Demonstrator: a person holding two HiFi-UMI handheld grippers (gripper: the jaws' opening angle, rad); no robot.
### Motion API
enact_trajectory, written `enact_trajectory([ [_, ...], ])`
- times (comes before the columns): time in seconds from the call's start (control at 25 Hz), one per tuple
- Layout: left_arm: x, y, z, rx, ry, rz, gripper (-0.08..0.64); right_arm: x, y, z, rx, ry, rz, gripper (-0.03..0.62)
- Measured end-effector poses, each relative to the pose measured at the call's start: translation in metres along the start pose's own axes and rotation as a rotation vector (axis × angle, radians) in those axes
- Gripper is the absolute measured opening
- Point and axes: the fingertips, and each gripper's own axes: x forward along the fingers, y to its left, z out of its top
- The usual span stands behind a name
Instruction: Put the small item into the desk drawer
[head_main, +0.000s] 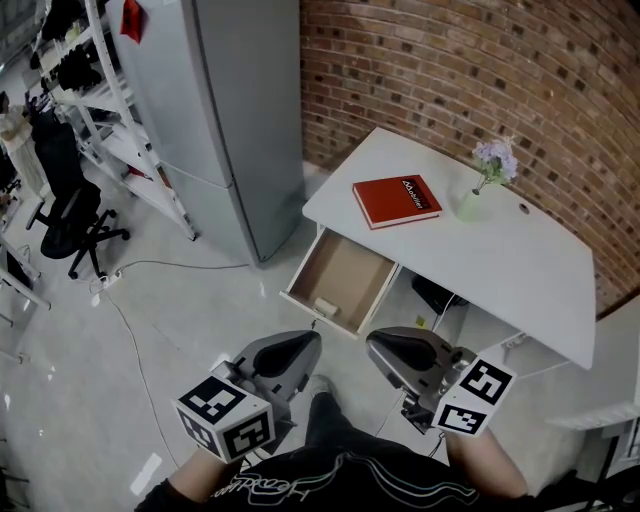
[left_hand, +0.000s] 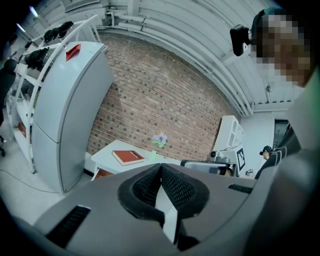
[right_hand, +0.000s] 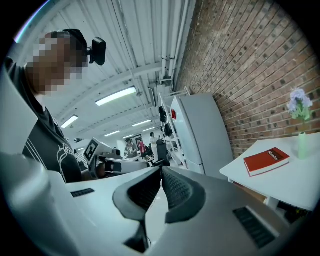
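Note:
The white desk has its drawer pulled open toward me. A small pale item lies inside the drawer near its front edge. Both grippers are held low in front of my body, short of the drawer and apart from it. My left gripper is shut with nothing between its pads; in its own view the tips meet. My right gripper is also shut and empty, its jaws pressed together and pointing up and away from the desk.
A red book and a small vase of pale flowers stand on the desk top by the brick wall. A tall grey refrigerator stands left of the desk. White shelving, an office chair and a floor cable are further left.

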Motion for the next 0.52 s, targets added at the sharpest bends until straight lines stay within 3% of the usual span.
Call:
enact_trajectory([
  [0.52, -0.0073, 0.004, 0.0009, -0.017, 0.02, -0.007, 0.021, 0.0028, 0.0091, -0.0015, 0.02, 0.018, -0.003, 0.049],
])
